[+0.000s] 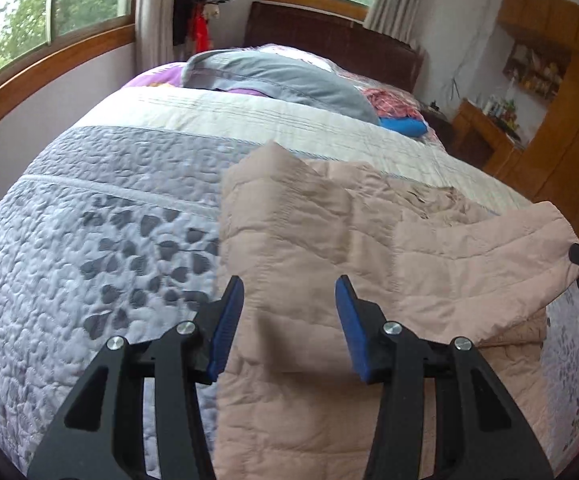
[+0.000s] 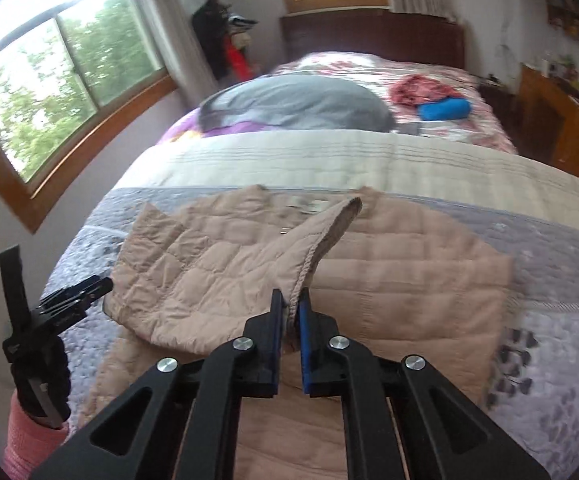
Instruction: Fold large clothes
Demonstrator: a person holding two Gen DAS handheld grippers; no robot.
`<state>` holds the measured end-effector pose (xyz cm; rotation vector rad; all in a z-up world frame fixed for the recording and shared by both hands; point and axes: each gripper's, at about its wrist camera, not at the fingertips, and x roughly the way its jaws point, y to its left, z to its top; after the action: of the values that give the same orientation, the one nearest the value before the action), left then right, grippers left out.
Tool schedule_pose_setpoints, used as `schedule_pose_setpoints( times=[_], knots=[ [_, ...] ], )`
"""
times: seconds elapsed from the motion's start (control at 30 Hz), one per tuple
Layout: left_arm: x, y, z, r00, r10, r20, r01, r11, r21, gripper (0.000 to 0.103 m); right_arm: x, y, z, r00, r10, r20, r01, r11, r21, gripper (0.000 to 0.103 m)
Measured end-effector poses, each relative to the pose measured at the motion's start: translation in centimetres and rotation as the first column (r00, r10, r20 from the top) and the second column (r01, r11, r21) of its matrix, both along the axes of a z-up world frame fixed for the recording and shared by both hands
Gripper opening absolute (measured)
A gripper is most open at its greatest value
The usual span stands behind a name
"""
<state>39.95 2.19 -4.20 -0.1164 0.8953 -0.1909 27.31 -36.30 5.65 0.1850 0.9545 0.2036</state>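
A beige quilted jacket (image 1: 329, 240) lies spread on the grey patterned bedspread (image 1: 89, 240). My left gripper (image 1: 289, 292) is open and empty, just above the jacket's left part. In the right wrist view my right gripper (image 2: 292, 300) is shut on an edge of the jacket (image 2: 389, 272) and lifts a flap of it (image 2: 321, 236) over the rest. The left gripper (image 2: 69, 300) shows at the left edge of that view, beside the jacket's left side.
A grey pillow (image 2: 301, 104), a pink cloth (image 2: 421, 90) and a blue bundle (image 2: 443, 110) lie at the head of the bed. A window wall (image 2: 69, 80) runs along the left. Wooden furniture (image 1: 529, 128) stands at the right.
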Motion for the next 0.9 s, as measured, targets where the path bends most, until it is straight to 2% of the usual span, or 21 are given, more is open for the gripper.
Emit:
schedule_pose_setpoints(
  times=[0.17, 0.37, 0.53, 0.67, 0.7, 0.8, 0.9],
  knots=[
    [1.6, -3.3, -2.0, 0.998, -0.048, -0.040, 0.050, 0.998, 0.043, 0.046, -0.7, -6.7, -3.1, 0.993, -0.098, -0.059, 0.100, 0.995, 0.028, 0.007],
    [3.5, -4.9, -5.8, 0.992, -0.053, -0.111, 0.063, 0.994, 0.092, 0.047, -0.3, -9.5, -9.0, 0.973, -0.153, -0.172, 0.164, 0.985, 0.055, 0.007],
    [3.4, -5.6, -7.3, 0.993, -0.068, -0.095, 0.081, 0.986, 0.142, 0.048, -0.4, -10.1, -13.0, 0.960, -0.153, -0.232, 0.175, 0.982, 0.076, 0.009],
    [3.1, -5.6, -6.9, 0.993, -0.080, -0.088, 0.093, 0.984, 0.153, 0.048, -1.1, -10.0, -12.5, 0.962, -0.164, -0.218, 0.178, 0.983, 0.049, 0.014],
    [2.9, -5.5, -6.5, 0.993, -0.079, -0.092, 0.093, 0.984, 0.152, 0.048, -1.6, -10.1, -11.9, 0.963, -0.179, -0.203, 0.188, 0.982, 0.027, 0.018],
    [2.0, -5.2, -4.0, 0.995, -0.082, -0.056, 0.089, 0.988, 0.130, 0.048, -2.9, -10.2, -8.9, 0.969, -0.220, -0.115, 0.218, 0.975, -0.036, 0.019],
    [1.4, -6.1, -2.2, 0.995, -0.095, -0.027, 0.097, 0.987, 0.127, 0.050, -3.4, -9.2, -6.5, 0.980, -0.182, -0.080, 0.183, 0.983, -0.001, 0.019]
  ],
)
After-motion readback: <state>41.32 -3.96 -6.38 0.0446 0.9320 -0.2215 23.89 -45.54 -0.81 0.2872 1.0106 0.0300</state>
